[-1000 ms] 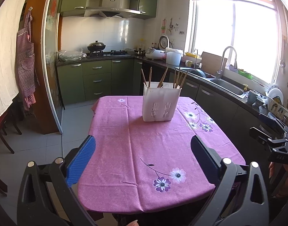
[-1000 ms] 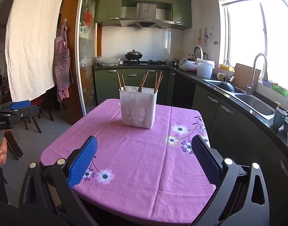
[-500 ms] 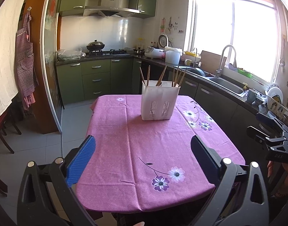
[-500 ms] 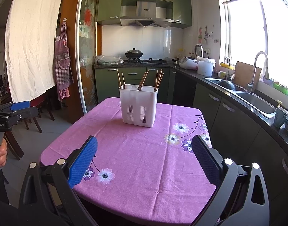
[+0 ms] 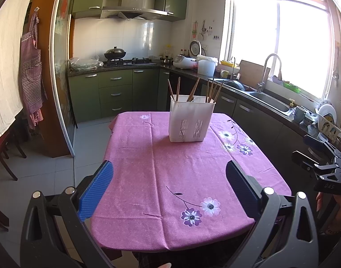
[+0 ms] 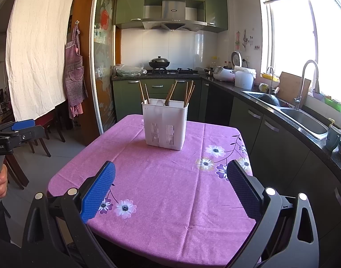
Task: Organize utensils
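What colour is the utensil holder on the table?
White. The utensil holder shows best in the right wrist view, standing on the purple tablecloth.

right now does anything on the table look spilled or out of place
Nothing stands out. The white utensil holder stands upright on the purple tablecloth, chopsticks leaning inside it, nothing spilled. Both tongs are open and empty.

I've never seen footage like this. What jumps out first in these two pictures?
The bright purple flowered tablecloth fills the middle of both views. On its far half stands a white slotted utensil holder with wooden chopsticks sticking up out of it. Framing each picture's bottom edge is a wide-open gripper, the left gripper and the right gripper, both holding nothing.
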Demonstrator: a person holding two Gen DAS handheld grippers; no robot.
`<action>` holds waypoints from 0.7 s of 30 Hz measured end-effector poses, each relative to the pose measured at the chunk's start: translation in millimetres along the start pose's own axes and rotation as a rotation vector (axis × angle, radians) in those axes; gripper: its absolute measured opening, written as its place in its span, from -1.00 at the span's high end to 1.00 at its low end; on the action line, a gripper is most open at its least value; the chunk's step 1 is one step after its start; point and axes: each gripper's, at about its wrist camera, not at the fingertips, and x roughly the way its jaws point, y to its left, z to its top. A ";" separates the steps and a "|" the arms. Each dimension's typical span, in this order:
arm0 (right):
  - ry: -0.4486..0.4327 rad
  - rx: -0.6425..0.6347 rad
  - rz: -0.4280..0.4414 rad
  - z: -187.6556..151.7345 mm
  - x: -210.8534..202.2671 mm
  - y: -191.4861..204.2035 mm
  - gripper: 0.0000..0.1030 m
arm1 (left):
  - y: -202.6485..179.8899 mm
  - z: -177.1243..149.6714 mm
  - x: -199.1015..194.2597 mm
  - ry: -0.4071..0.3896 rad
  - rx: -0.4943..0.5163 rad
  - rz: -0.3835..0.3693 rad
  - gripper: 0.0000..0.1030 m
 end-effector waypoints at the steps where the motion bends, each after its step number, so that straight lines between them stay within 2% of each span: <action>1: 0.001 0.000 0.000 -0.4 0.3 0.6 -0.91 | -0.4 0.0 0.1 0.001 0.001 0.000 -0.86; 21: 0.014 0.007 0.004 -3.6 6.9 3.2 -0.91 | -11.6 -1.7 3.4 0.025 0.047 -0.005 -0.87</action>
